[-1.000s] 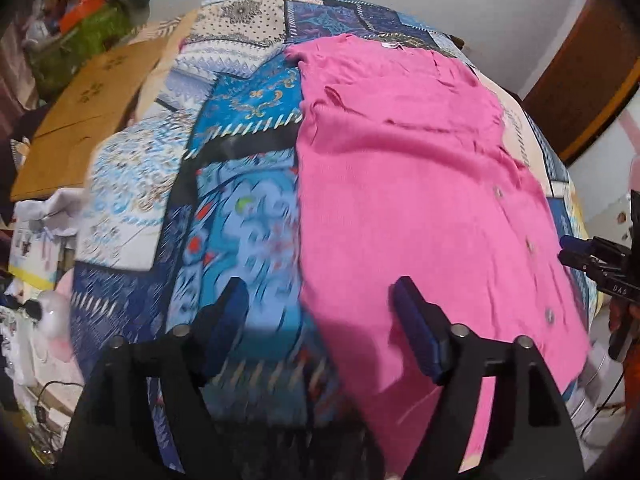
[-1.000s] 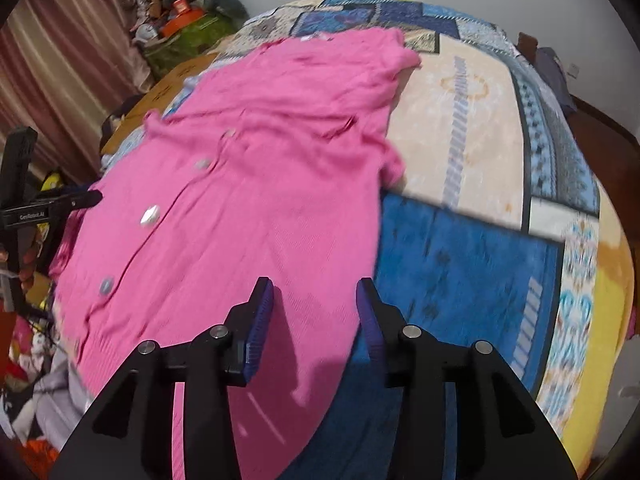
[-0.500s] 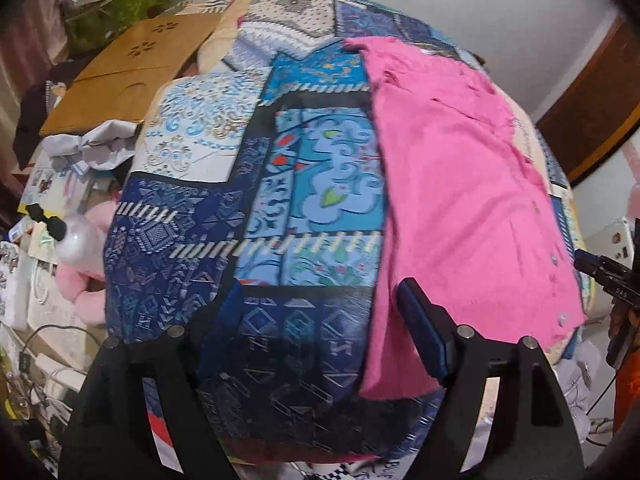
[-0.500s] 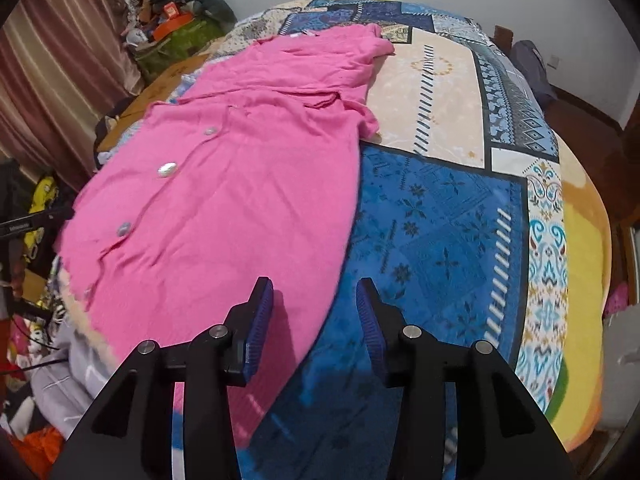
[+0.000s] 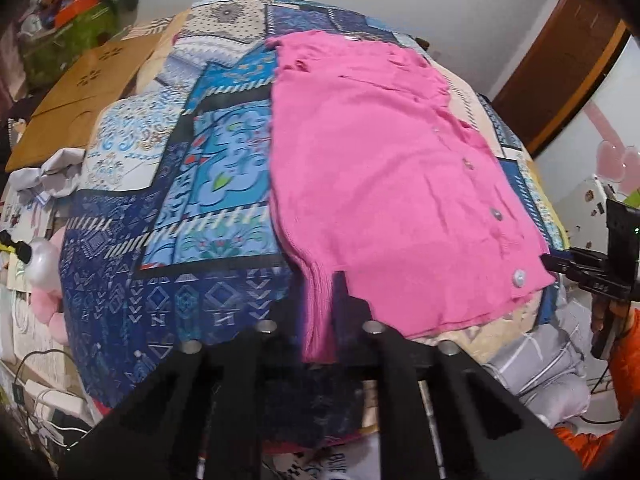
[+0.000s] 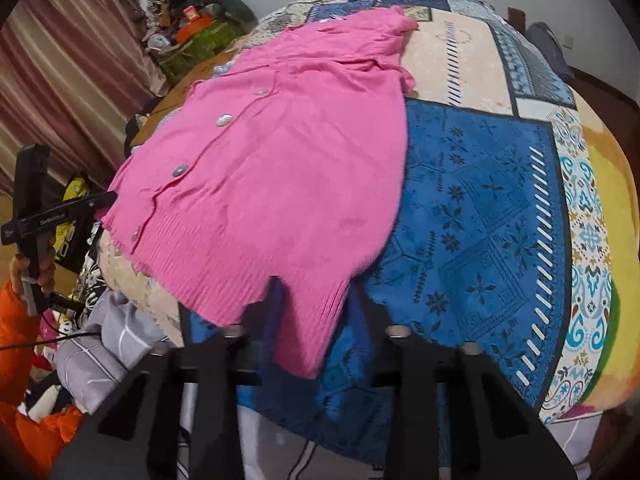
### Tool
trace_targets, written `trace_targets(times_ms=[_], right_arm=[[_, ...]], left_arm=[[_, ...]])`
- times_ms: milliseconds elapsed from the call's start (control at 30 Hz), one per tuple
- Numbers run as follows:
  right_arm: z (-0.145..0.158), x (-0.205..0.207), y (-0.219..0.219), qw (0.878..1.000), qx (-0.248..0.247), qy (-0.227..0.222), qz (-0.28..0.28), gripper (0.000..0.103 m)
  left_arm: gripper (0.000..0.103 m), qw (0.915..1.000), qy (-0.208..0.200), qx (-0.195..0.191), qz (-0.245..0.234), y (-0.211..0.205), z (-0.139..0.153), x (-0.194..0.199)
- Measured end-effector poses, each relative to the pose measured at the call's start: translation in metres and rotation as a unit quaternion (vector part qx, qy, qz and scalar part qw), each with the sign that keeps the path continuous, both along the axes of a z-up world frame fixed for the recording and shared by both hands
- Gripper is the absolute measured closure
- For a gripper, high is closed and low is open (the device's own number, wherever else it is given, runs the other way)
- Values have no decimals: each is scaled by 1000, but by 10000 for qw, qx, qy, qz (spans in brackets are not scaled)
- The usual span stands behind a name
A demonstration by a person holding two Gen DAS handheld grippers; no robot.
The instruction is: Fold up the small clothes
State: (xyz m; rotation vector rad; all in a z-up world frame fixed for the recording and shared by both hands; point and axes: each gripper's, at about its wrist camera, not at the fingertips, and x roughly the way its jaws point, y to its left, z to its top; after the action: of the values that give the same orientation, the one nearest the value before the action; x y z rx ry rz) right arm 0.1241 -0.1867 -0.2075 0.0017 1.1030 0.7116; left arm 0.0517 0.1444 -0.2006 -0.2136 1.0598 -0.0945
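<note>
A pink buttoned knit top (image 5: 384, 184) lies flat on a blue patterned blanket (image 5: 168, 232) over a bed, its ribbed hem toward me. My left gripper (image 5: 320, 308) is shut on the hem's left corner at the bed's near edge. In the right wrist view the same pink top (image 6: 272, 168) spreads away from me, and my right gripper (image 6: 312, 312) is shut on the hem's right corner. The other gripper shows at each view's edge, the right one in the left wrist view (image 5: 588, 272) and the left one in the right wrist view (image 6: 52, 212).
A cardboard sheet (image 5: 76, 96) and a cluttered green box (image 5: 72, 28) lie left of the bed. Grey bedding (image 6: 112, 344) hangs below the near edge. A curtain (image 6: 60, 80) hangs at left and a wooden door (image 5: 560, 60) stands at right.
Both grippers were open above the top, then drew back to the near hem. Now each has shut on a hem corner.
</note>
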Motion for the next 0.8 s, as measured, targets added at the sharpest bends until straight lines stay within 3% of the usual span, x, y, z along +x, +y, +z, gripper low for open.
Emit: trace_targets(times_ms=[33,200,433,633,800], right_arm=[[2,0,3,10000,-24,-45,75,96],[20,4,8,9988,-100,-452,144,97],[70,38,-2,9937,208,-1101,-36,97],[113,74,2,9857,284,-1662,-76,97],[135,115,12,9790,223,-2024,-111,97]], left_arm=[[93,10000,-33,43,1,-2,2,2],[94,9992,-338,223,-13,-8,25,11],[94,9936,-1091,287,48,-5,87,31],[94,9870,-1595,144,127,3,134,77],[94,9838,-1774,79,225,11,152,127]])
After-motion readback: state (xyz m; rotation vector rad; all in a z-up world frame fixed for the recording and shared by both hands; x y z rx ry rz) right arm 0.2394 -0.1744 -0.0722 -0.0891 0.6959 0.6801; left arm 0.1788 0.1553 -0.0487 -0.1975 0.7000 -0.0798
